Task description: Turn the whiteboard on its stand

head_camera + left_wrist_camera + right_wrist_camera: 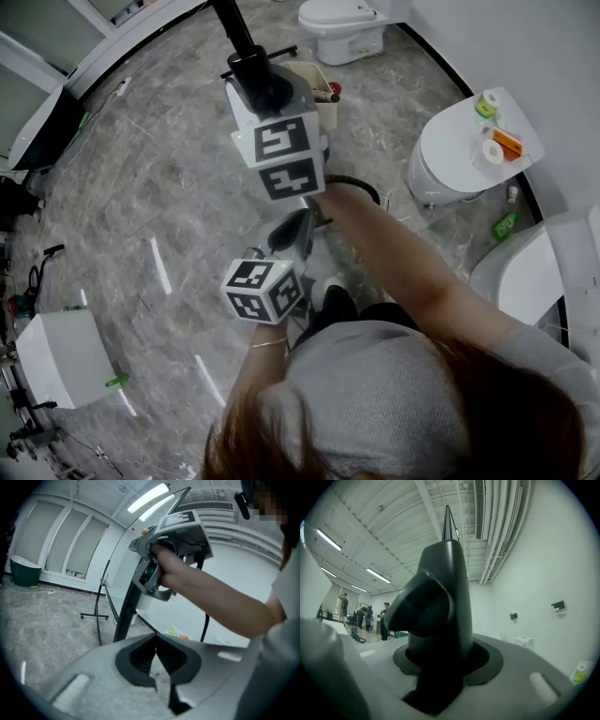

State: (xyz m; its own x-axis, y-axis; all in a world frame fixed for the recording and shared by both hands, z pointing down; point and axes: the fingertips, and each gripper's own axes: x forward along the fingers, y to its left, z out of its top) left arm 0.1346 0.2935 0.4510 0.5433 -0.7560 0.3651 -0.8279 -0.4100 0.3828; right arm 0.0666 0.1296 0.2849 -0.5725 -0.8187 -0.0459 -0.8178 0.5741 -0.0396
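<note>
My right gripper (pixel 255 75) pinches the dark edge of the whiteboard (pixel 123 620); my left gripper (pixel 155 639) hangs free nearby, jaws pressed together on nothing.

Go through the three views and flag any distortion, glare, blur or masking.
Head view: wide-angle bending curves the floor, and light streaks glare off it. Left gripper view: fisheye circle, black corners, a mosaic patch top right, near jaws soft. Right gripper view: same fisheye rim; the jaws, closed on the whiteboard's edge, loom as a dark, near-featureless mass against bright ceiling lamps.
</note>
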